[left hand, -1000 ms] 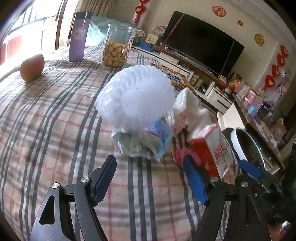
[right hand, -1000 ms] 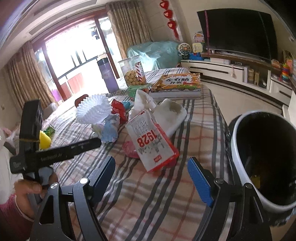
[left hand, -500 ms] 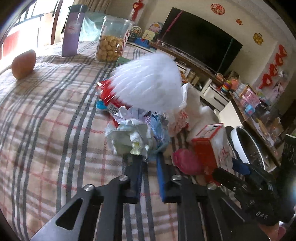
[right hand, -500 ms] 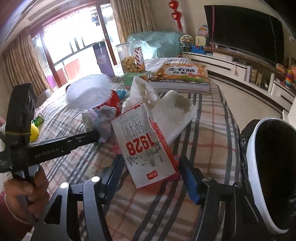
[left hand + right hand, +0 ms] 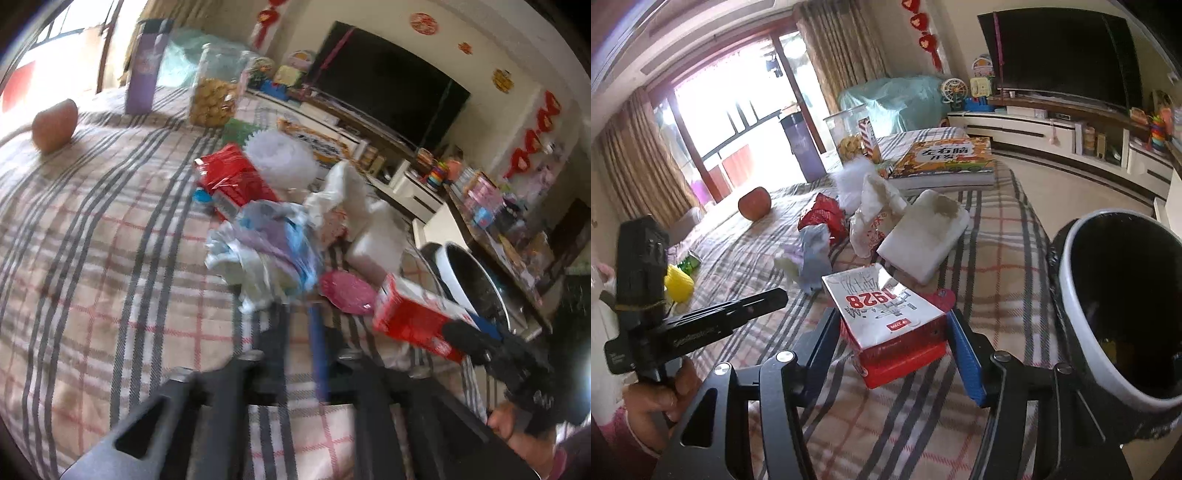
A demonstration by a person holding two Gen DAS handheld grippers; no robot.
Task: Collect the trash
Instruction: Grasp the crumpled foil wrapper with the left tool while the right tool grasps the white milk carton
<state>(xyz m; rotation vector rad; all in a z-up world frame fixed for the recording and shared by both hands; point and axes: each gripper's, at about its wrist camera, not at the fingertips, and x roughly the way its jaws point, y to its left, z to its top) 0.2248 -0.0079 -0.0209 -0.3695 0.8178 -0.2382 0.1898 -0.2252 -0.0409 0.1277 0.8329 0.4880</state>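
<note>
Trash is seen piled just ahead of the left claw (image 5: pixel 297 314) in the left wrist view. Its jaws stand narrowly apart and are opening; nothing is seen gripped between them. A crumpled wrapper wad (image 5: pixel 266 254) lies just beyond the tips, apart from them as far as the blur allows. A pink lid (image 5: pixel 345 291) lies just right of the tips, a red packet (image 5: pixel 231 179) and a white foam net (image 5: pixel 280 160) farther ahead. To the right, a carton (image 5: pixel 413 317) is seen between the jaws of the right claw (image 5: pixel 476 328). A bin (image 5: pixel 476 284) stands beyond the edge of the plaid cloth (image 5: pixel 92 258), far right.

In the right wrist view, the carton (image 5: pixel 890 325) is clamped between the right claw's (image 5: pixel 892 339) jaws, both pads pressed on its sides, its lower end lifted off the cloth (image 5: pixel 993 258). The bin (image 5: pixel 1071 295) stands close on the right. Ahead of the claw lie a folded tissue (image 5: pixel 923 240), a white bag (image 5: pixel 875 214) and the wad (image 5: pixel 809 254). The left claw (image 5: pixel 768 299), held by a hand (image 5: pixel 661 398), is seen on the left, pointing toward the wad.
</note>
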